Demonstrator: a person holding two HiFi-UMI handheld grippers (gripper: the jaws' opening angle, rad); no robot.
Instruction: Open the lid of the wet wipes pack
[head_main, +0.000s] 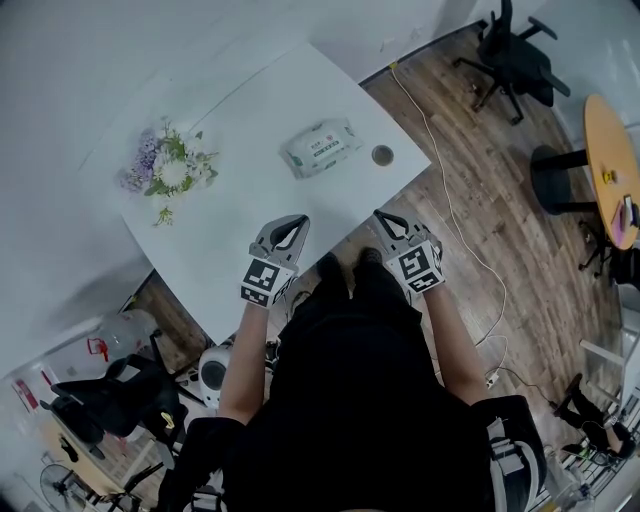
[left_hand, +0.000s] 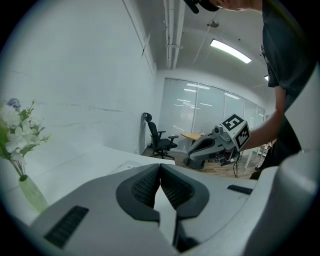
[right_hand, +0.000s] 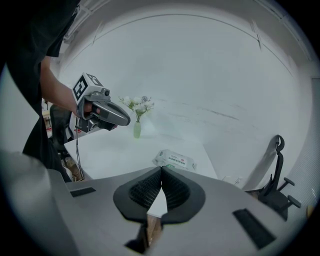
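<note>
Person's black-clad torso (head_main: 350, 380) fills the lower middle of the head view, both forearms reaching forward. Left gripper (head_main: 297, 222) is held over the near edge of the white desk (head_main: 240, 215); its fingers (left_hand: 145, 187) are pressed together at the tips, nothing between them. Right gripper (head_main: 382, 217) sits level with it, out past the desk edge, above the wooden floor (head_main: 470, 170); its fingers (right_hand: 146, 192) are likewise closed tip to tip and empty. The grippers are apart from each other, both pointing toward the desk's far side. Wet wipes pack (head_main: 321, 147) lies flat on the desk near the far right corner, printed face up, well ahead of both grippers and touched by neither. The state of its lid is too small to read. A round hole (head_main: 382, 155) in the desk is just beside the pack, to its right. A bunch of white and purple flowers (head_main: 170, 168) in a pale vase stands on the desk's left part, well apart from the pack. A black office chair (head_main: 510, 50) stands on the floor beyond.
</note>
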